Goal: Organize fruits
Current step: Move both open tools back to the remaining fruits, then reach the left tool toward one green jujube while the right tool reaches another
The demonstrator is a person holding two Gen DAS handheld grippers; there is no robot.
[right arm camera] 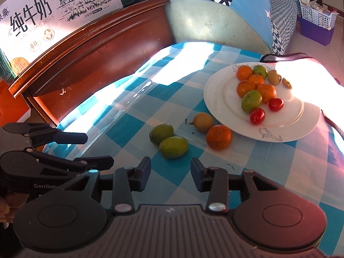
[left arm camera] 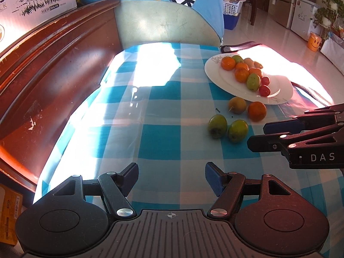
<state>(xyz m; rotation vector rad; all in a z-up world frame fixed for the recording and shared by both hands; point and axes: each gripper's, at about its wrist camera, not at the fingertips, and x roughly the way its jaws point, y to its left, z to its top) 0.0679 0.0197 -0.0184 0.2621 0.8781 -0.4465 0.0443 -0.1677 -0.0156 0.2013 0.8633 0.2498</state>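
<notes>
A white plate [right arm camera: 217, 99] [left arm camera: 215, 76] on the blue checked cloth holds several oranges, green fruits, kiwis and two red tomatoes [right arm camera: 257, 116]. Beside the plate on the cloth lie two green fruits [right arm camera: 173, 147] [left arm camera: 237, 130], a kiwi [right arm camera: 203, 122] [left arm camera: 237, 105] and an orange [right arm camera: 218, 137] [left arm camera: 257, 111]. My right gripper [right arm camera: 169, 173] is open and empty, just short of the green fruits; it also shows in the left wrist view [left arm camera: 257, 135]. My left gripper [left arm camera: 171, 177] is open and empty over bare cloth, left of the fruits; it also shows in the right wrist view [right arm camera: 100, 150].
A dark wooden headboard [left arm camera: 53, 64] runs along the left of the cloth. A milk carton box [right arm camera: 53, 15] stands behind it. A blue cushion [right arm camera: 215, 10] sits at the far end. A dark strap [right arm camera: 283, 57] lies behind the plate.
</notes>
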